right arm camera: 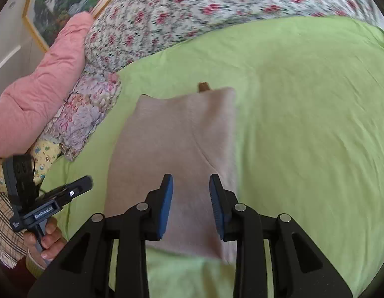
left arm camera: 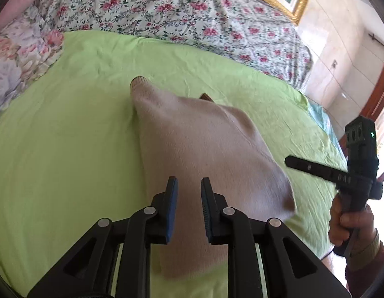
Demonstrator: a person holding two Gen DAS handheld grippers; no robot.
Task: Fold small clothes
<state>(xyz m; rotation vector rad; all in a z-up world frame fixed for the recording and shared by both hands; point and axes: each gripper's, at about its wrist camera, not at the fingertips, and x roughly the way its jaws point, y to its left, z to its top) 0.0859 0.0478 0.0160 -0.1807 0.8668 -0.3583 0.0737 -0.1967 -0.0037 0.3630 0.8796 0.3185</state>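
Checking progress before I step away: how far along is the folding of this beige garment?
Done: the beige garment lies folded on the green sheet. In hand: nothing; left gripper and right gripper are open above it. Left: one cuff sticks out.

Beige knit garment (left arm camera: 192, 149), small sweater-type, lies folded flat on the green bed sheet (left arm camera: 67, 136), roughly rectangular, long axis running away from the camera. One ribbed cuff (left arm camera: 138, 80) sticks out at the far left corner in the left wrist view. Small brown bit (right arm camera: 203, 87) pokes out past the far edge. Diagonal seam line crosses the top layer. Near corner slightly lifted, blurred.
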